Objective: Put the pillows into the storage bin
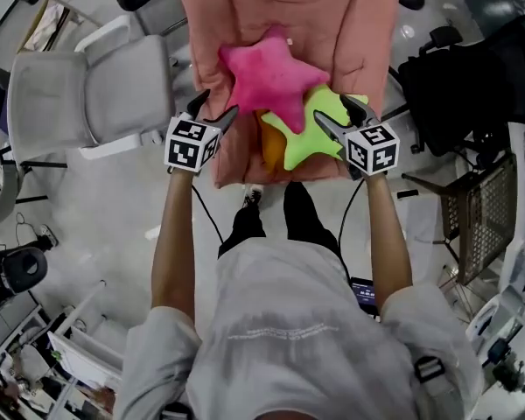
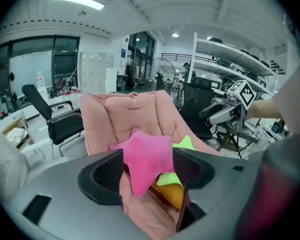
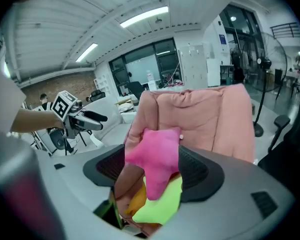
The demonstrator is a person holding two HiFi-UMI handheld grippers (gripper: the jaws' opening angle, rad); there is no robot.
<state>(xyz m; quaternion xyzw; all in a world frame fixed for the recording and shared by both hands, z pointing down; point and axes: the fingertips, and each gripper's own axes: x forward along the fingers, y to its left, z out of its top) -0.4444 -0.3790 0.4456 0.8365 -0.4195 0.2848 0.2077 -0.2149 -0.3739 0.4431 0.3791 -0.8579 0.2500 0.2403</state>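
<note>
"Head view, what have you got?"

"I have both tongs out over the front edge of the pink padded chair (image 1: 359, 24). The left tongs (image 1: 214, 108) and right tongs (image 1: 337, 112) flank a pile of pillows. The pink star pillow (image 1: 271, 77) lies between them, a little beyond their tips. The green star pillow (image 1: 319, 134) is just beside the right tongs, and the orange pillow (image 1: 273, 147) is tucked under both."

"Left gripper view?"

"My left tongs (image 2: 147, 171) stand wide apart, gripping nothing. The pink star pillow (image 2: 147, 156) sits ahead, in line with the gap. The green star pillow (image 2: 186, 144) and orange pillow (image 2: 170, 194) peek out beneath it, toward the right jaw."

"Right gripper view?"

"My right tongs (image 3: 150, 171) are spread too, and empty. The pink star pillow (image 3: 155, 154) is ahead of the gap. The green star pillow (image 3: 162, 204) lies below it, with the orange pillow (image 3: 135, 201) toward the left jaw."
</note>
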